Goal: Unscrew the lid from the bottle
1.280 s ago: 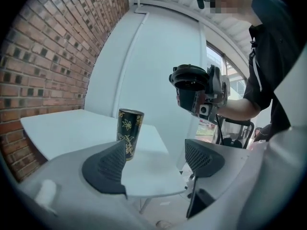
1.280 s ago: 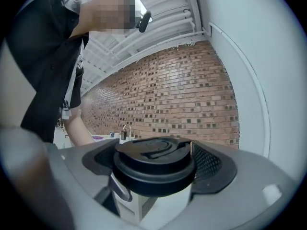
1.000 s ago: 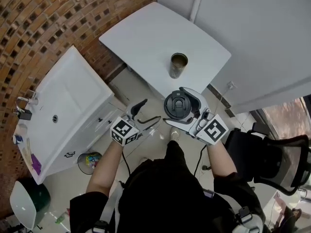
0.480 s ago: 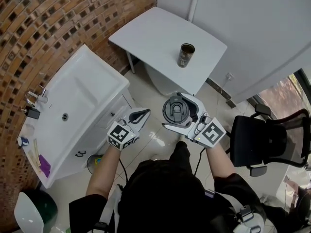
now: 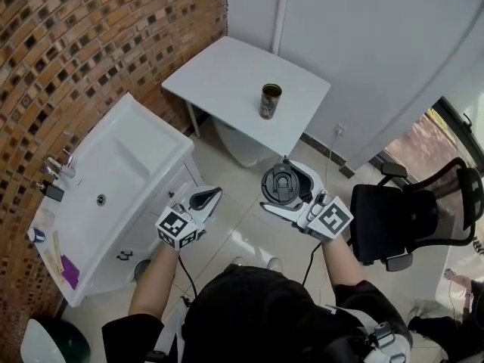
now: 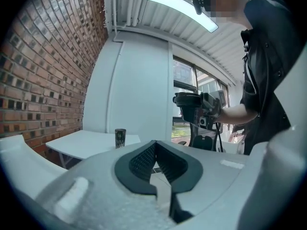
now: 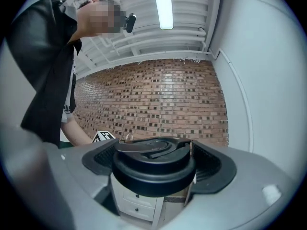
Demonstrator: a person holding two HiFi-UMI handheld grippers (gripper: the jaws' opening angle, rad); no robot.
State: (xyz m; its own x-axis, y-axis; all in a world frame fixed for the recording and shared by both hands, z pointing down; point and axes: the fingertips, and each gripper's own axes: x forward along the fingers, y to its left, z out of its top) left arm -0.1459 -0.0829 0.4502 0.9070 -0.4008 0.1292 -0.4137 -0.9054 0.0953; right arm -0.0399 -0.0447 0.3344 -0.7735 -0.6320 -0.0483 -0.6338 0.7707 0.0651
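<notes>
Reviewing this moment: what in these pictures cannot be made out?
Bottle print and contents: too small in head view and left gripper view.
Lid underside: hidden in right gripper view by its own rim and the right tool.
Items on the sink's edge: too small in head view.

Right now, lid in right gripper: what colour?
Black round lid, clearest in right gripper view.

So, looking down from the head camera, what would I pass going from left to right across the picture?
The white sink → left gripper, shut and empty → black lid clamped in the right gripper → black office chair.
</notes>
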